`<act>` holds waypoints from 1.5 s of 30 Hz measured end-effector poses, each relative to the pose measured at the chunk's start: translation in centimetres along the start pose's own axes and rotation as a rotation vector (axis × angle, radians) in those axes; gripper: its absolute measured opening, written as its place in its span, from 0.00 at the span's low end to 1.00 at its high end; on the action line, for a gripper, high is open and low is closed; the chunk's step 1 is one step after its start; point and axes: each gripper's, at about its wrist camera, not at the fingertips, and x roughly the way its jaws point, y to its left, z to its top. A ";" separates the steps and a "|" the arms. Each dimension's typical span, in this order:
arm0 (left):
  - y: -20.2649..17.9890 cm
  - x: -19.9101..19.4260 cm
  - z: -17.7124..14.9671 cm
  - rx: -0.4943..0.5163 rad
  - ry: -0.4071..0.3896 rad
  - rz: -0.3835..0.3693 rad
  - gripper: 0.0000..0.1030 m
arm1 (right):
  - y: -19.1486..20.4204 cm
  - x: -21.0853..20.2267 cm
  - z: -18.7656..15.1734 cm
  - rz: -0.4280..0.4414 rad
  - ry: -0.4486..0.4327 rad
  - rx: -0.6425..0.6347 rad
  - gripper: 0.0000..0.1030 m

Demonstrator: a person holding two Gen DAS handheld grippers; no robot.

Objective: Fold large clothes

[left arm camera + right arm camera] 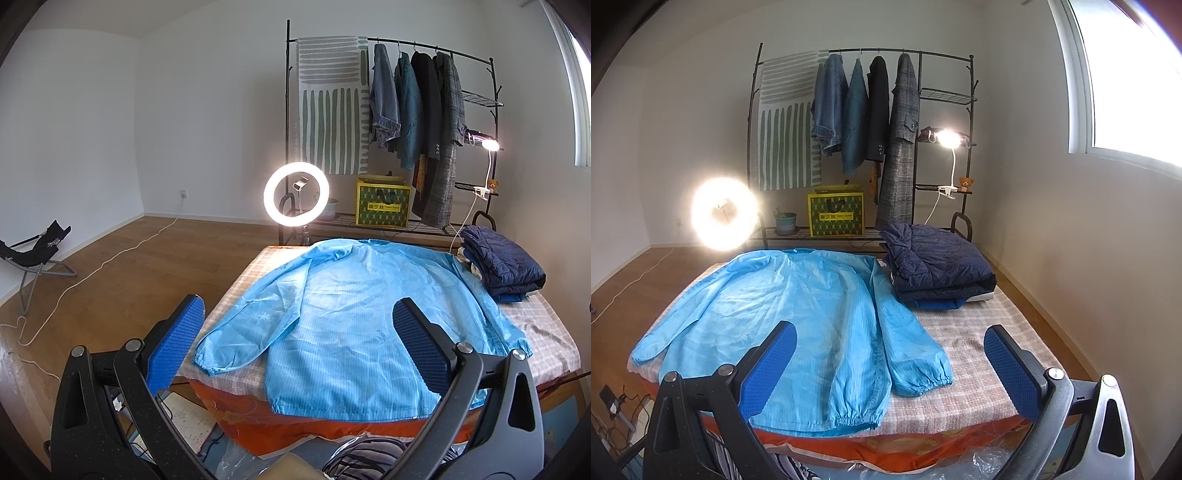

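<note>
- Left gripper (pixel 295 347) spread wide above the near edge of the table (pixel 546 332), blue pads holding nothing.
- Right gripper (pixel 890 363) likewise spread and empty, over the near right sleeve.
- Light blue jacket (pixel 343 314) laid flat, back up, across the checked tablecloth (pixel 979 339), sleeves lying along either side, hem nearest.
- Folded navy quilted jacket (pixel 934 258) stacked at the far right corner, just beside the blue one.
- Beyond: lit ring light (pixel 296 194), clothes rack (pixel 871 110) against the wall.

Ahead of me, a lit ring light (pixel 296 194) beside a black clothes rack (pixel 864 51). Yellow box (pixel 836 214) on its bottom shelf. Folding chair (pixel 33 254) far left.
</note>
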 end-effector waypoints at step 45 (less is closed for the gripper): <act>27.3 22.4 -14.8 -0.607 0.480 -0.072 0.63 | 21.2 14.4 1.1 0.452 0.152 -0.049 0.61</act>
